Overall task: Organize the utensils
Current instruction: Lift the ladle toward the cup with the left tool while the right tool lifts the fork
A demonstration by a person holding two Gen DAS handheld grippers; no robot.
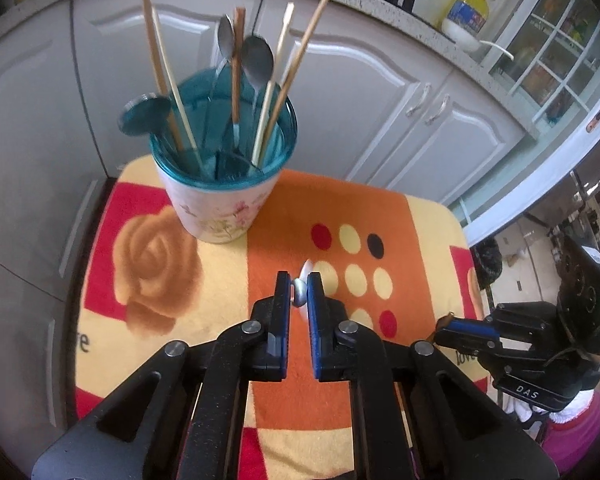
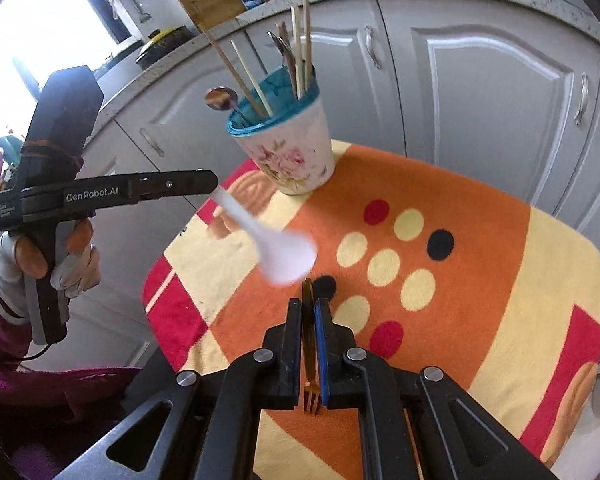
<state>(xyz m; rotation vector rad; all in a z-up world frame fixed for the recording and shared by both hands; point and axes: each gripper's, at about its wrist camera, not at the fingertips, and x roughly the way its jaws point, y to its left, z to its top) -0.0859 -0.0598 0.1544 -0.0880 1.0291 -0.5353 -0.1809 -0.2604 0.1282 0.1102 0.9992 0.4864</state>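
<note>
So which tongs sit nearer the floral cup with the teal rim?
Left. The left tongs, gripping a white spoon, sit nearer the floral cup; the right tongs, gripping a gold fork, sit farther back.

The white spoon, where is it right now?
In the right wrist view, the white spoon hangs from the left gripper, above the colourful cloth, left of the fork.

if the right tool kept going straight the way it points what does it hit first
Probably the patterned cloth near its black dot, not the floral cup farther off. The right tool grips a gold fork. Depth is unclear.
</note>
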